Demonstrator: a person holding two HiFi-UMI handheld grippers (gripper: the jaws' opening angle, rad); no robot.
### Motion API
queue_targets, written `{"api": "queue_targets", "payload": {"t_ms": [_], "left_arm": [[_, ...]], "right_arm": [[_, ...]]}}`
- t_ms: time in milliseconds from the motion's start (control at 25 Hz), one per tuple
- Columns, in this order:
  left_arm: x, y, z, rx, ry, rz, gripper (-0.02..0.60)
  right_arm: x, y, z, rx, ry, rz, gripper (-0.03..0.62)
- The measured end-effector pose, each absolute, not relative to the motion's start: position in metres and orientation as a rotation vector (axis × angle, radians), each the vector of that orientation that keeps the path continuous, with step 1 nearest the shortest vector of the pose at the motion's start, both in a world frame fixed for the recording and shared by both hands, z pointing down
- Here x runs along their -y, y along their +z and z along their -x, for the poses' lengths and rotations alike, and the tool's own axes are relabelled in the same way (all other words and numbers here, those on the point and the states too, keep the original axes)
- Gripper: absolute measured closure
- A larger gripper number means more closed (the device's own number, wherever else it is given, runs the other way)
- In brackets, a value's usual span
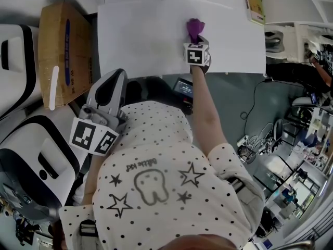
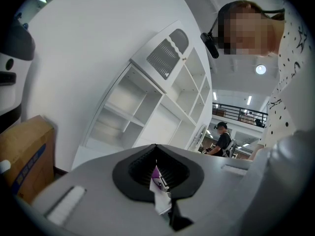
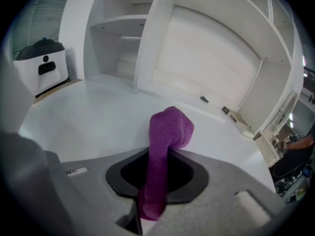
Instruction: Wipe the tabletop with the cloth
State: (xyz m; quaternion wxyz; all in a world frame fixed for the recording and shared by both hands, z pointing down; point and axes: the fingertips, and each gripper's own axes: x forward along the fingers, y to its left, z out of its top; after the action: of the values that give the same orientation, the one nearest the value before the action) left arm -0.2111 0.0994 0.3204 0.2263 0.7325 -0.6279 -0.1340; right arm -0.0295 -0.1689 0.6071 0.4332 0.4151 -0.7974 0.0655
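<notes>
- Purple terry cloth (image 1: 195,29) sits bunched at the tip of the right gripper (image 1: 195,39) in the head view. The arm is stretched well out over the far middle of the plain white bench (image 1: 140,35), which puts the cloth where a wiping stroke can start.
- In the same view the left gripper (image 1: 115,79) is held back against the person's body, off the bench. It seems parked out of the wiping path.
- In the left gripper view the left gripper (image 2: 156,173) has its jaws together and points up at white open shelving (image 2: 162,97), not at the work. A small white-and-purple slip (image 2: 158,181) shows at the seam, and it may be part of the gripper.
- In the right gripper view the right gripper (image 3: 157,173) is clamped on the cloth (image 3: 167,132). A folded hump sticks out past the jaws, probably as the pad to press down. I cannot tell whether it touches the bench (image 3: 88,117).
</notes>
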Motion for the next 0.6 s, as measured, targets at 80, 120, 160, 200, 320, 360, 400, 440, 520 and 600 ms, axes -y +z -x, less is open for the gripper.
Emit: {"api": "queue_targets", "payload": {"t_ms": [80, 120, 160, 200, 320, 360, 400, 440, 520, 600], "left_arm": [[-0.099, 0.321, 0.214, 1.729, -0.373, -2.016, 0.594], [-0.098, 0.321, 0.215, 1.728, -0.375, -2.014, 0.594], [-0.098, 0.320, 0.216, 1.727, -0.376, -2.013, 0.594], [-0.098, 0.320, 0.217, 1.726, -0.376, -2.014, 0.594], [-0.098, 0.320, 0.217, 1.723, -0.378, -2.020, 0.594], [-0.098, 0.320, 0.218, 1.723, -0.380, -2.020, 0.594], [-0.098, 0.321, 0.218, 1.723, -0.381, -2.019, 0.594], [-0.098, 0.321, 0.219, 1.722, -0.383, -2.018, 0.594], [-0.098, 0.322, 0.219, 1.719, -0.384, -2.016, 0.594], [-0.097, 0.322, 0.219, 1.715, -0.383, -2.017, 0.594]], "right_arm": [[0.170, 0.606, 0.031, 1.983, 0.157, -1.036, 0.527], [0.170, 0.605, 0.033, 1.981, 0.154, -1.034, 0.526], [0.169, 0.605, 0.034, 1.981, 0.151, -1.031, 0.526], [0.168, 0.604, 0.035, 1.982, 0.148, -1.028, 0.526], [0.167, 0.604, 0.037, 1.985, 0.142, -1.026, 0.527], [0.166, 0.604, 0.037, 1.985, 0.141, -1.028, 0.526], [0.165, 0.604, 0.038, 1.984, 0.140, -1.029, 0.526], [0.165, 0.605, 0.038, 1.984, 0.139, -1.029, 0.526], [0.163, 0.605, 0.039, 1.984, 0.141, -1.026, 0.526], [0.163, 0.606, 0.041, 1.987, 0.144, -1.024, 0.526]]}}
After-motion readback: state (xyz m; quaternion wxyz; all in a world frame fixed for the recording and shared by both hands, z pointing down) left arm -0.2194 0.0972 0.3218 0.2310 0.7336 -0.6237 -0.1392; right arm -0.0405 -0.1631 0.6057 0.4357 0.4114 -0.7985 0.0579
